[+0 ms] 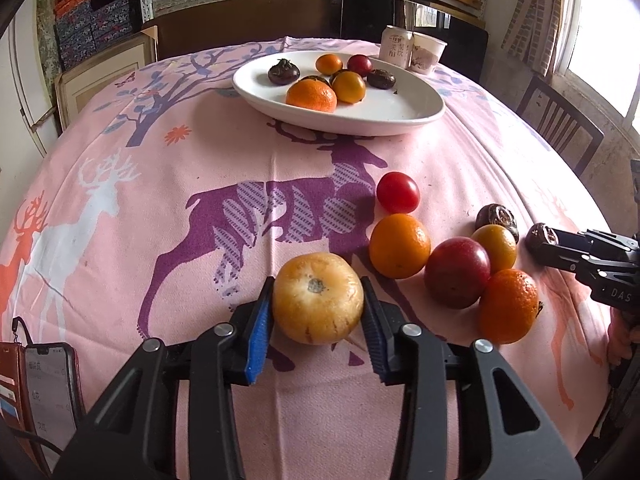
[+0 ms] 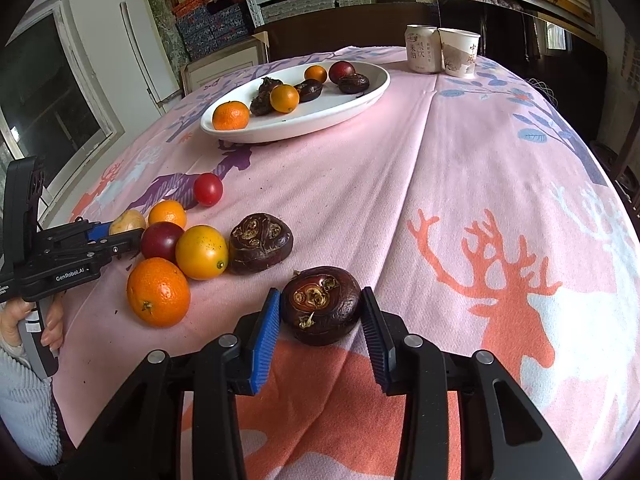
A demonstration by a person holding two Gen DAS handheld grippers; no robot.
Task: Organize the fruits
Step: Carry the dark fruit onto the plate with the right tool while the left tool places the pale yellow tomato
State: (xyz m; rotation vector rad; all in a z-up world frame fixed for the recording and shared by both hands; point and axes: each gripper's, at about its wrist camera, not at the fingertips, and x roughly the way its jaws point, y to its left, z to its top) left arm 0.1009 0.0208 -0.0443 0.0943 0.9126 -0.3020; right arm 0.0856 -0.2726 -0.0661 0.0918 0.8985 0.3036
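Observation:
My left gripper [image 1: 318,300] is shut on a pale yellow-brown round fruit [image 1: 318,298] that rests on the pink tablecloth. My right gripper [image 2: 320,306] is shut on a dark brown water chestnut [image 2: 322,306], also on the cloth. A white oval plate [image 1: 400,116] at the far side holds several fruits: oranges, dark chestnuts and a plum. Between the grippers lies a loose cluster: a red tomato [image 1: 398,193], oranges [image 1: 399,246], a dark red plum [image 1: 457,278], a yellow fruit [image 2: 201,252] and another chestnut [image 2: 260,242].
A drink can [image 2: 424,49] and a paper cup [image 2: 458,52] stand behind the plate. A phone in a brown wallet case [image 1: 48,392] lies at the near left table edge. A wooden chair [image 1: 560,124] stands to the right; shelves with boxes line the back wall.

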